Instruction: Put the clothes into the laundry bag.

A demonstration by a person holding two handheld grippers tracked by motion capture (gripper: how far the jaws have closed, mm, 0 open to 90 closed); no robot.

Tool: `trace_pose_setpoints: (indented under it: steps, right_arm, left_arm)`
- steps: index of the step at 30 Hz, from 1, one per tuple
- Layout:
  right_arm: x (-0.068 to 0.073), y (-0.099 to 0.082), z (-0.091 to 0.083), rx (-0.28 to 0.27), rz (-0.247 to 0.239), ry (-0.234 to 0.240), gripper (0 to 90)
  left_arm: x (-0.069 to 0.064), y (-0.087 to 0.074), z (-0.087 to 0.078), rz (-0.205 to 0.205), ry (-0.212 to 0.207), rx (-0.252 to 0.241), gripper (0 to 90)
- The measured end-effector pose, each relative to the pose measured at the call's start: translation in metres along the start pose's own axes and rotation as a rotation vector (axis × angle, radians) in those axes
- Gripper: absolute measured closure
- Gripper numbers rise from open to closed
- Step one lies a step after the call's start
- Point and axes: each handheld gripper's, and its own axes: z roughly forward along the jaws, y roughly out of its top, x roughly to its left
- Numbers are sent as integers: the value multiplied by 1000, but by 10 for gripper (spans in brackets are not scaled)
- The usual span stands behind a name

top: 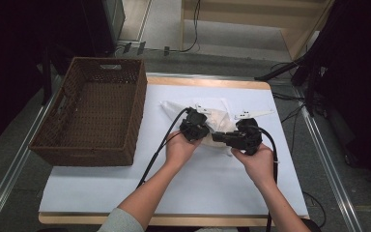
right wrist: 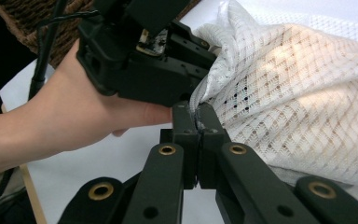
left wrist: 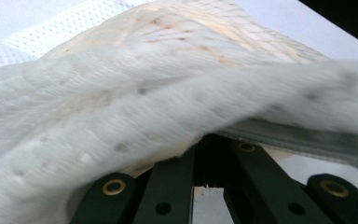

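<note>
1. In the high view, the white mesh cloth (top: 217,121) lay bunched near the middle of the worktop (top: 212,188), at about 3 o'clock from the wicker basket (top: 94,111). The left hand-held gripper (top: 194,126) sat on the cloth's 9 o'clock edge and the right hand-held gripper (top: 224,137) on its 5 o'clock edge, close together. The step in hand looked like gathering or folding the cloth with both grips set.

2. In the left gripper view, the left hand-held gripper (left wrist: 208,149) had its jaws drawn narrow, their tips buried under a fold of the mesh cloth (left wrist: 168,93); it appeared to be pinching the fabric, though the pads themselves were covered.

3. In the right gripper view, the right hand-held gripper (right wrist: 196,116) was clamped tight on a thin edge of the mesh cloth (right wrist: 298,98), with the left hand (right wrist: 70,116) and its gripper at 11 o'clock, just beside.

4. The next move probably called for lifting both grips together, keeping the pinches firm so the loose fabric would not slip, then carrying it towards the basket or folding it over.
</note>
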Motion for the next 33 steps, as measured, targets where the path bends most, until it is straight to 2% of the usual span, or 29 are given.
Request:
trace_pose_setpoints:
  steps: [8,12,17,27,33]
  right_arm:
    - [3,0,0,2,4,15,899]
    - [-3,-1,1,-9,-7,-36,897]
    - [-11,-2,6,-3,-2,-62,895]
    - [-20,0,3,-9,11,-81,893]
    - [-21,2,3,-7,2,-90,891]
  left_arm:
    - [14,-1,4,-50,9,-8,900]
    - [13,-3,0,-40,-43,1,900]
    - [11,-7,-11,-8,-68,6,877]
    - [-7,-20,-25,57,-100,6,875]
    - [-22,-29,-27,71,-122,-19,875]
